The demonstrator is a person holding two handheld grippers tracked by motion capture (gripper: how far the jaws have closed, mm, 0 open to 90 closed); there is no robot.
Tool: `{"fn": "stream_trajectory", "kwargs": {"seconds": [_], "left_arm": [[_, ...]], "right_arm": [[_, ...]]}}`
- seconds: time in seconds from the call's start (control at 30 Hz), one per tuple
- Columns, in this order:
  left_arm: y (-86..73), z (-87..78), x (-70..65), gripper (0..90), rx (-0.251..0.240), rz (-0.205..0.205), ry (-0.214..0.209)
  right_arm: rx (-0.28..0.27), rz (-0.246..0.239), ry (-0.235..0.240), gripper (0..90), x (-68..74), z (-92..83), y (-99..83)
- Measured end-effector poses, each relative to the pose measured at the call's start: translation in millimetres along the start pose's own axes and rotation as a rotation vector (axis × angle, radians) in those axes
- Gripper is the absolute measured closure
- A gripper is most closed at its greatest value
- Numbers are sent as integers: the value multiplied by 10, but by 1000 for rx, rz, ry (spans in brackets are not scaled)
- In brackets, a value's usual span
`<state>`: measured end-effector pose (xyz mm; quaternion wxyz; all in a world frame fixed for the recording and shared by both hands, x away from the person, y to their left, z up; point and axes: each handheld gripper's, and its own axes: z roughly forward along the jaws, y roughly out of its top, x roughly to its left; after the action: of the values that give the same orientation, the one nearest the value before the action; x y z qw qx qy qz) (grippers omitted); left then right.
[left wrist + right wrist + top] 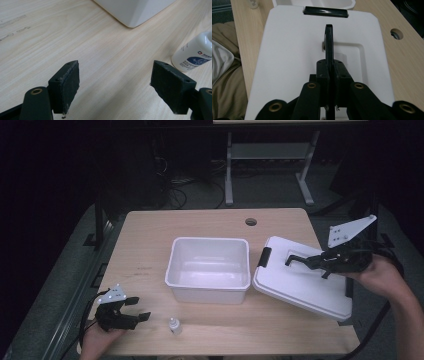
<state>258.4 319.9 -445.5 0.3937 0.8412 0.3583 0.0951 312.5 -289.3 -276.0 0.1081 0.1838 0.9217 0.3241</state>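
Clamping the black handle (329, 40) of the white lid (300, 282), the right gripper (320, 262) is seen shut on it, the lid tilted beneath it beside the white tub (208, 268). The left gripper (131, 312) is held wide apart and empty, a small bottle (193, 53) just beside it.
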Motion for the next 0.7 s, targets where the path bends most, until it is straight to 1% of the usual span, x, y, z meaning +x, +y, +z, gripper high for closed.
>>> {"fn": "stream_trajectory", "kwargs": {"seconds": [0.2,0.37,0.5,0.63,0.67,0.7], "left_arm": [[7,-1,1,227,-4,-1,0],[5,0,-1,227,-6,1,2],[7,5,-6,227,-3,2,3],[8,6,-4,227,-4,2,4],[4,13,-5,227,-1,2,3],[4,13,-5,227,-1,2,3]], "right_arm": [[0,27,0,839,-14,22,-168],[2,38,0,840,-14,52,-250],[8,47,-4,840,-16,109,-326],[14,55,4,840,-8,186,-397],[19,58,7,840,-14,229,-433],[19,58,7,840,-14,229,-433]]}}
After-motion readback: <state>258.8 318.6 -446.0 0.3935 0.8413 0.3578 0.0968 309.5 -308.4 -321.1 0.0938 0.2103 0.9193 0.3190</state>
